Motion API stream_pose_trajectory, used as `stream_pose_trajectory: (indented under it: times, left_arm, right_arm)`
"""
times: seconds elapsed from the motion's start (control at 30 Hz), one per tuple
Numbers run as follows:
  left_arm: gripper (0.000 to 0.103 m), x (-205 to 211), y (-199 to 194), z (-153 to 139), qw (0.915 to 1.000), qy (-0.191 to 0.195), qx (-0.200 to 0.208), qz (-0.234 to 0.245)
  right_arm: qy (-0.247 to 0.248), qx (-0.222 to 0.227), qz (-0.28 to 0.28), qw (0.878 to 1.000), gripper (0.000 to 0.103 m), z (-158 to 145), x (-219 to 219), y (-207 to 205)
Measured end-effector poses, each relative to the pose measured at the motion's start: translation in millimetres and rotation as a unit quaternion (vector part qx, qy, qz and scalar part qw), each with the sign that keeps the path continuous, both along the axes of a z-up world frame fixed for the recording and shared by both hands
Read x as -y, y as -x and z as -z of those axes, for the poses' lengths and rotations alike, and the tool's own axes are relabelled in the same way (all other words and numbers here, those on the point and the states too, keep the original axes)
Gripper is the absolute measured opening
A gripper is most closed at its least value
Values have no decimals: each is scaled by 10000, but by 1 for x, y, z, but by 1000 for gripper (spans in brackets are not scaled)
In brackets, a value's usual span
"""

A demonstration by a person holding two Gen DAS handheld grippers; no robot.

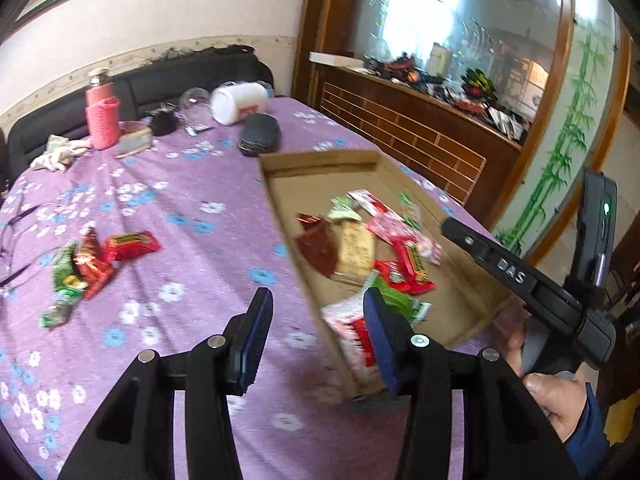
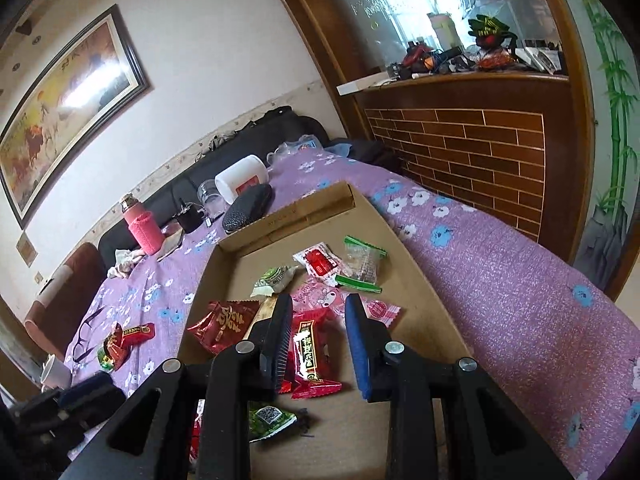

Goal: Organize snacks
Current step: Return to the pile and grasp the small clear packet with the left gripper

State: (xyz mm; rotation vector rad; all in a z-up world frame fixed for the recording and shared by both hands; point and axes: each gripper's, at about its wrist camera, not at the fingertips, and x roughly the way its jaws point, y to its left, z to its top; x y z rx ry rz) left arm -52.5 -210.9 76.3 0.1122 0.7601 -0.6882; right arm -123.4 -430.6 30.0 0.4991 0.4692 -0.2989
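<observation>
glossy crinkled snack packets (image 2: 316, 354) in shallow cardboard tray (image 2: 280, 216)

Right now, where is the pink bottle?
In the left view, the pink bottle stands upright at the table's far left, beside a crumpled cloth.

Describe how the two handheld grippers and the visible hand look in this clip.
Both the left gripper and the right gripper have black angular frames, silver bolts and blue ribbed pads. From the left view, the right one's body reads "DAS" with a green light. The hand is bare, with a dark blue sleeve.
</observation>
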Motion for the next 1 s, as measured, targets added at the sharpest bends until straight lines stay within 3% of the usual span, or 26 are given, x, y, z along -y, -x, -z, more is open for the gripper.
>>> stream_pose_trajectory:
  times: [0.17,0.4,0.6,0.83,0.9,1.0]
  left_arm:
    - [46,-40,-19,-9,9991,53,58,-425]
    - [46,-125,-66,-6,9924,-182,79,-1211]
    - [46,-188,-123,18,9830,-188,-568,-1736]
    - [45,-200,-150,53,9799,14,-1029,-1710]
    - [44,-198,-152,61,9800,-130,-1008,-1713]
    - [33,-195,-149,68,9811,-345,-933,-1660]
  right_arm:
    - [249,-34,-81,9997,36,-7,-12,-1]
    - [311,-69,-941,9951,51,-25,-49,-6]
    - [-6,-208,-1810,9833,52,-37,-84,-20]
    - [-83,-410,-2313,9720,52,-41,-117,-41]
    - [-110,-503,-2438,9685,52,-42,-125,-50]
    - [-174,-588,-2571,9644,52,-43,-132,-62]
